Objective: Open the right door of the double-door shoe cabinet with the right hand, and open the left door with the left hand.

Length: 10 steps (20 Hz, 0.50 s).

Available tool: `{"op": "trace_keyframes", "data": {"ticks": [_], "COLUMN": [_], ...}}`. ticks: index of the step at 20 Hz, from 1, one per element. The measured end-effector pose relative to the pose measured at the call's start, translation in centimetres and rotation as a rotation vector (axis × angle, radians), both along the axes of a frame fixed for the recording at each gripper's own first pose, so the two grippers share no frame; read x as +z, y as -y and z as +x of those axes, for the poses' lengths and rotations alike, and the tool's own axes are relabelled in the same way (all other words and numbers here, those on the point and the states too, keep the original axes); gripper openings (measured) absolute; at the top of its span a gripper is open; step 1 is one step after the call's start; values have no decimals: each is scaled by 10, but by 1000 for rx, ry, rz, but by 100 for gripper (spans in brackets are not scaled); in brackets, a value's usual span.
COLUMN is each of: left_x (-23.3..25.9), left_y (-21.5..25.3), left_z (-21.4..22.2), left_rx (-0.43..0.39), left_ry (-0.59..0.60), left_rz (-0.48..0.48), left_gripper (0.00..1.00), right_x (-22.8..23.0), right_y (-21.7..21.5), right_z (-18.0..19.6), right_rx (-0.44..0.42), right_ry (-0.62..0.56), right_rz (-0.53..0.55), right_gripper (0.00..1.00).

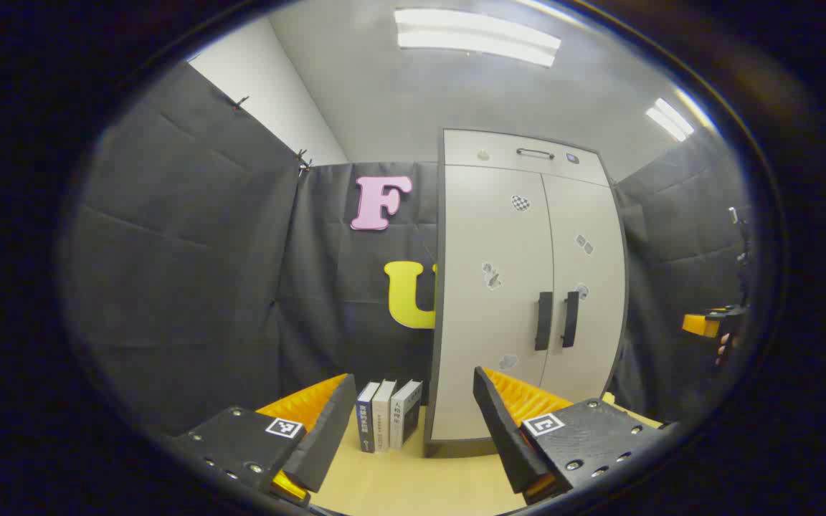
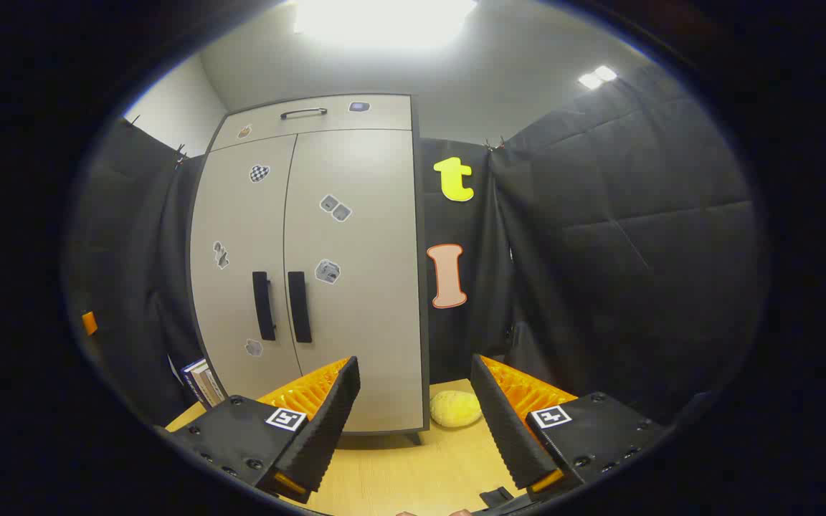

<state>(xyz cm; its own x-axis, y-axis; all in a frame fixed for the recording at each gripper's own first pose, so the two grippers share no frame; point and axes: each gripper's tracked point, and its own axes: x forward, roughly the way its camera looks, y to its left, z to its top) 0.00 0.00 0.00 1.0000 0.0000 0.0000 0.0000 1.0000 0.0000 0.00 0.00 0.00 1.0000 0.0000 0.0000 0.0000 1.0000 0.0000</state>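
While both doors of the shoe cabinet are closed, nothing of the task is done. At lower left of the left gripper view, the left tongs gape wide, empty, with books on the surface; the left door handle sits right of center. In the right gripper view, the right door handle is left of center, well apart from the wide, empty right tongs; a yellow sponge lies beside the cabinet's right edge.

Light wood table; shoe cabinet on it, books left, yellow sponge right
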Motion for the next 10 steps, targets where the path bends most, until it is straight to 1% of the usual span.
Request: {"op": "trace_keyframes", "data": {"ticks": [5,10], "left_x": [-7,-24], "left_y": [10,22], "left_z": [-4,-5], "left_rx": [-26,-49], "left_ry": [-4,-34], "left_rz": [18,4], "left_gripper": [95,95], "right_x": [-6,-8], "right_y": [-20,-39], "right_z": [3,3], "right_rx": [45,82], "right_ry": [-25,-35], "right_rz": [37,53], "right_gripper": [98,98]}}
